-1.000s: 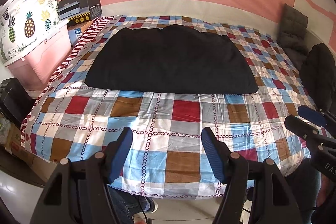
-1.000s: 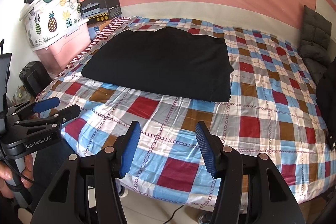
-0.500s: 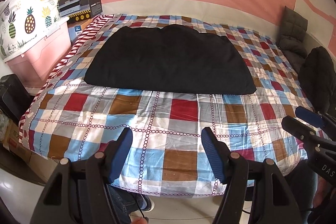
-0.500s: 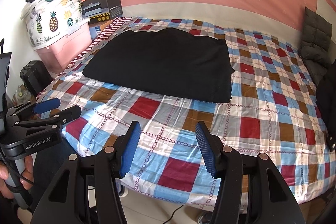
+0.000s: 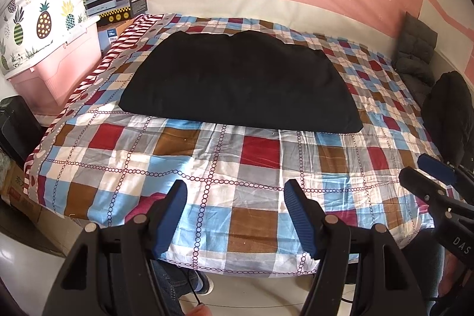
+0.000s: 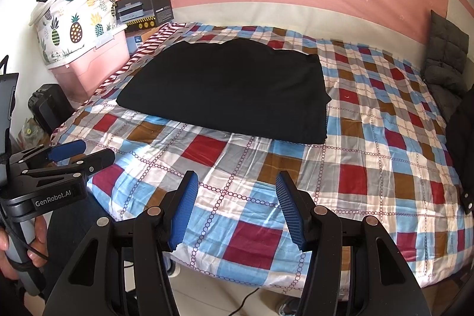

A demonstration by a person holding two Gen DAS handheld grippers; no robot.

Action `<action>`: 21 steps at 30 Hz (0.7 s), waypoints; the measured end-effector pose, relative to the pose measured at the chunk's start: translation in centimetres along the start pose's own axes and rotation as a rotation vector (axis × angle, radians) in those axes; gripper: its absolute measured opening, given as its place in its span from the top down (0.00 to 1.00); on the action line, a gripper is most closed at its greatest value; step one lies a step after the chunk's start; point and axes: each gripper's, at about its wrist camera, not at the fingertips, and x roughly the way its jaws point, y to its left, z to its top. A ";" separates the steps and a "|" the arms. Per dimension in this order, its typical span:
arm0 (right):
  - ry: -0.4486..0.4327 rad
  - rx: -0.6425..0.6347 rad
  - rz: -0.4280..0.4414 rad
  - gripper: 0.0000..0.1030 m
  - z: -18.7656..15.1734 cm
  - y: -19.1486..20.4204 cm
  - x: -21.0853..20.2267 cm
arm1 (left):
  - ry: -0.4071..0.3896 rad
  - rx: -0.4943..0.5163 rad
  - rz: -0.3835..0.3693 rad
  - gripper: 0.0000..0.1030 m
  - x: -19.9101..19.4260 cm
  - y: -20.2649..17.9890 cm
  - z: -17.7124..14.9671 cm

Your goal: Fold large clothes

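A black garment point(image 5: 237, 82) lies folded flat on the far half of a bed with a checked cover point(image 5: 237, 168); it also shows in the right wrist view point(image 6: 228, 91). My left gripper point(image 5: 235, 215) is open and empty, held off the bed's near edge, well short of the garment. My right gripper point(image 6: 237, 209) is open and empty, also off the near edge. Each gripper shows at the side of the other's view: the right gripper point(image 5: 426, 176) and the left gripper point(image 6: 83, 153).
A pink storage box point(image 6: 89, 70) with a pineapple-print bag point(image 6: 74, 22) and a dark carton point(image 6: 145, 8) stand left of the bed. Dark cushions point(image 6: 447, 55) lean at the right wall. A dark coat point(image 5: 447, 114) hangs at the right. Tiled floor lies below.
Both grippers drifted back slightly from the bed, so the bed looks a little smaller. The garment has not moved and both grippers stay open.
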 end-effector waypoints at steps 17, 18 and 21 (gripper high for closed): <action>-0.008 -0.015 0.006 0.46 0.3 -0.4 -0.4 | 0.001 0.004 0.033 0.32 -0.2 -0.8 0.0; -0.008 -0.015 0.006 0.46 0.2 -0.3 -0.4 | 0.003 0.007 0.034 0.32 -0.2 -0.9 0.0; -0.009 -0.016 0.005 0.46 0.2 -0.2 -0.4 | 0.005 0.003 0.022 0.32 -0.2 -0.9 0.0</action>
